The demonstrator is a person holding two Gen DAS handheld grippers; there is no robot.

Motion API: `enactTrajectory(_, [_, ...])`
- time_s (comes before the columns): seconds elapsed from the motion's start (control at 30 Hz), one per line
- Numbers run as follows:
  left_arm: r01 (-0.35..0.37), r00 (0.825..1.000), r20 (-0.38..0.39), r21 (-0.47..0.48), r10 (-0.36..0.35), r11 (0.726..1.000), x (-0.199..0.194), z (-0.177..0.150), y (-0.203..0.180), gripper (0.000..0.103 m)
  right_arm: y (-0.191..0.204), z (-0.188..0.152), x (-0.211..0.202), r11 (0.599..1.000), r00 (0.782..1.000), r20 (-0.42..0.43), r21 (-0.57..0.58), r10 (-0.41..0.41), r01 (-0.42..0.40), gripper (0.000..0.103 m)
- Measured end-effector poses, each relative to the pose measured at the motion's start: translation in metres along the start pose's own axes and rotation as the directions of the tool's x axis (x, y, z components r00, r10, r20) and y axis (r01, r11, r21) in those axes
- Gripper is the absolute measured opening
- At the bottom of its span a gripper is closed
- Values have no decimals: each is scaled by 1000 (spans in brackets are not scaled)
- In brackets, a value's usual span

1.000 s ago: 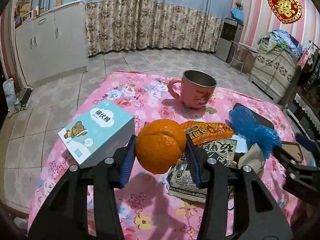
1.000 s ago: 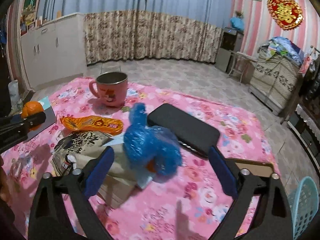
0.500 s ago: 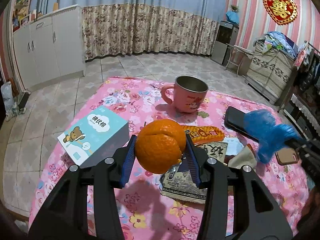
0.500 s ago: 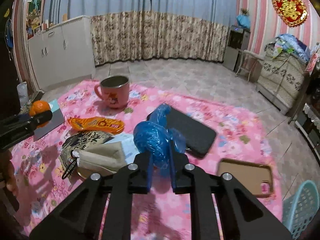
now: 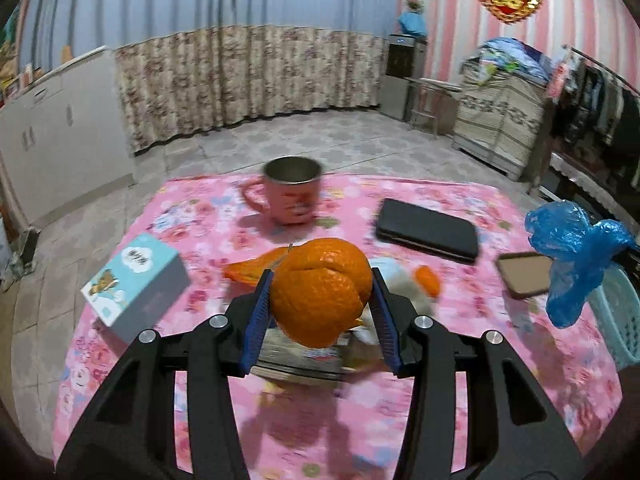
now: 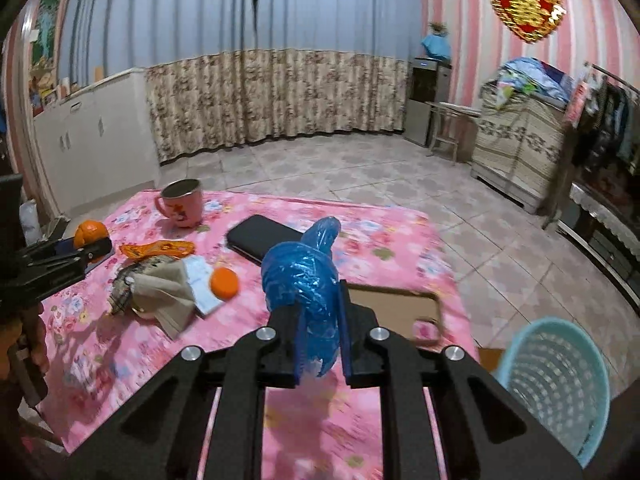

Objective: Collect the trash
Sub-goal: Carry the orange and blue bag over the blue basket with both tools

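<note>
**Both grippers loaded above the pink floral table**

The left gripper [image 5: 322, 300] clamps an orange peel [image 5: 320, 292] between its blue pads, held clear of the cloth. Ahead of it stand a pink mug [image 5: 294, 192] and, ahead to its right, a black wallet [image 5: 428, 230]; a boxed tissue pack [image 5: 138, 280] lies to its left. The right gripper [image 6: 320, 336], jaws narrow after closing within the last second, pinches a crumpled blue plastic bag [image 6: 304, 276]. A pale blue basket [image 6: 556, 380] stands low to its right, beside the table [image 6: 360, 440]. A small orange piece [image 6: 224, 283] rests ahead to its left.
</note>
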State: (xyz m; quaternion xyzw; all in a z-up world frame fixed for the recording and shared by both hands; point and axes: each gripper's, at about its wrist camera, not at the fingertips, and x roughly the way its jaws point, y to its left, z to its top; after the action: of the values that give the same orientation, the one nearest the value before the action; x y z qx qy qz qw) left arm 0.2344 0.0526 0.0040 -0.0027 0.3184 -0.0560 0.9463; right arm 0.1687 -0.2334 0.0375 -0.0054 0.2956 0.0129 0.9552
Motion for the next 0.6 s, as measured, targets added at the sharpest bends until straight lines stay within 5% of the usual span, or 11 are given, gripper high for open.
enactTrajectory(0.3, [114,993,21,98,-116,989,-19,4,-87,46,-82,-27,-44,987,994,8,121,-105,103,14])
enactTrajectory(0.6, [276,960,-5,179,-279,944,-24,0,-195,46,-159,-55,-73,946,971,-7,225,-239,234,14])
